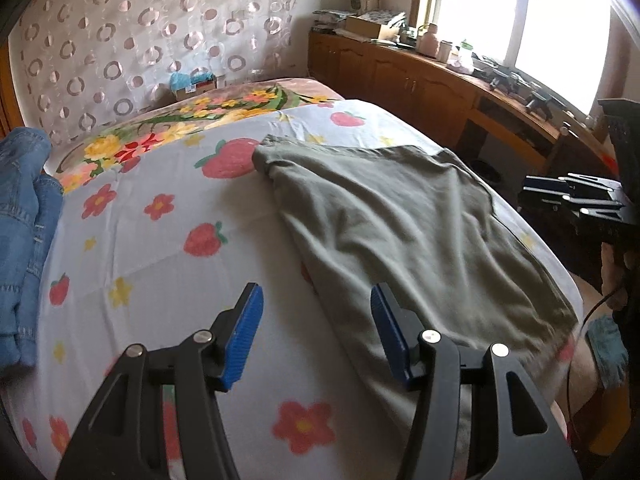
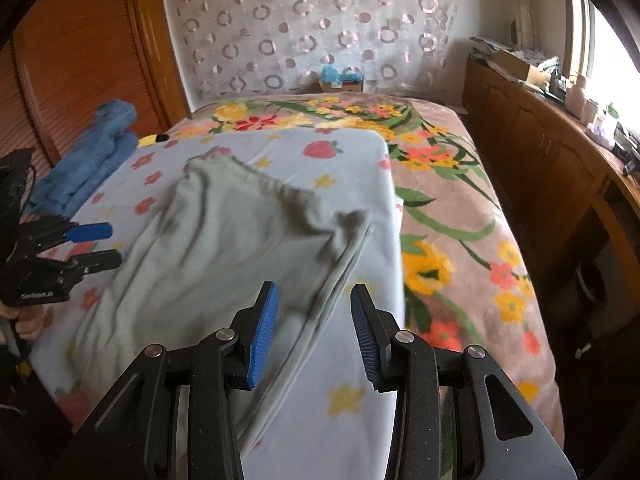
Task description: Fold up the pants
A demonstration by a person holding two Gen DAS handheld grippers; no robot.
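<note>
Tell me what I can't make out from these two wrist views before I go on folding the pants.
- Pants, near end: in the left wrist view it runs under the left claw and off the bottom edge.
- Pants, fold and layering: smeared by motion blur in the right wrist view.
- Right claw: whether it touches the cloth can't be told.
- Jeans: cut off by the left edge.

The pants (image 1: 400, 232) are soft matt cloth, grey-green and creased; the sheet (image 1: 160, 248) beneath is thin smooth cotton-like fabric printed with strawberries; the floral blanket (image 2: 460, 208) looks plush and fuzzy; the jeans (image 1: 24, 216) are coarse blue denim with stitched seams; the left gripper (image 1: 316, 332) has matt black plastic arms, shiny metal pivot pins and ribbed blue pads; the cabinets (image 1: 400, 76) are glossy varnished wood; the curtain (image 2: 312, 24) is sheer with satiny rings.
</note>
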